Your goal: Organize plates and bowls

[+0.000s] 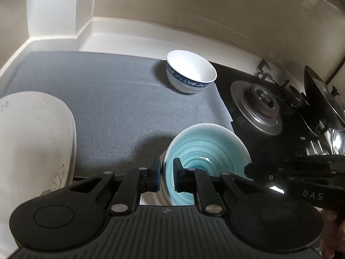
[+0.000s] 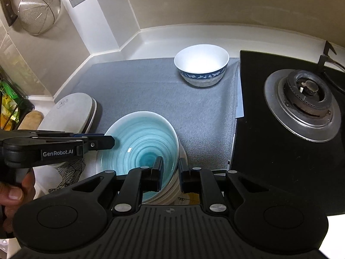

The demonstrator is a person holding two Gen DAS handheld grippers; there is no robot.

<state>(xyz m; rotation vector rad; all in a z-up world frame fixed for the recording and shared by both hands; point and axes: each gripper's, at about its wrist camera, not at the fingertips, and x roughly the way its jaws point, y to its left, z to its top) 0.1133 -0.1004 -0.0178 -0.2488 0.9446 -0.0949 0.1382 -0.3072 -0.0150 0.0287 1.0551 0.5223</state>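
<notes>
We see a kitchen worktop covered by a grey mat, viewed from two hand-held tongs.

At the near edge of the mat, toward 6 o'clock, a turquoise plate with a spiral glaze and white rim sits tilted on top of a stack of white plates. Both tongs grip it from opposite sides.

The left tongs are closed almost fully on the plate's left rim, one pad outside the rim and one inside the turquoise well. In the right wrist view they reach in from 9 o'clock, and a person's fingers wrap the handle.

The right tongs are likewise nearly shut on the plate's right rim, with one pad inside the well and the other outside, against the stacked plates. In the left wrist view they enter from 3 o'clock.

Toward 12 o'clock, at the far edge of the mat and well apart from the stack, a white bowl with a blue patterned band stands upright.

At 9 o'clock, a stack of oval white plates with a faint floral motif rests at the left edge of the mat.

At 3 o'clock, a black gas hob with a round metal burner adjoins the mat.
</notes>
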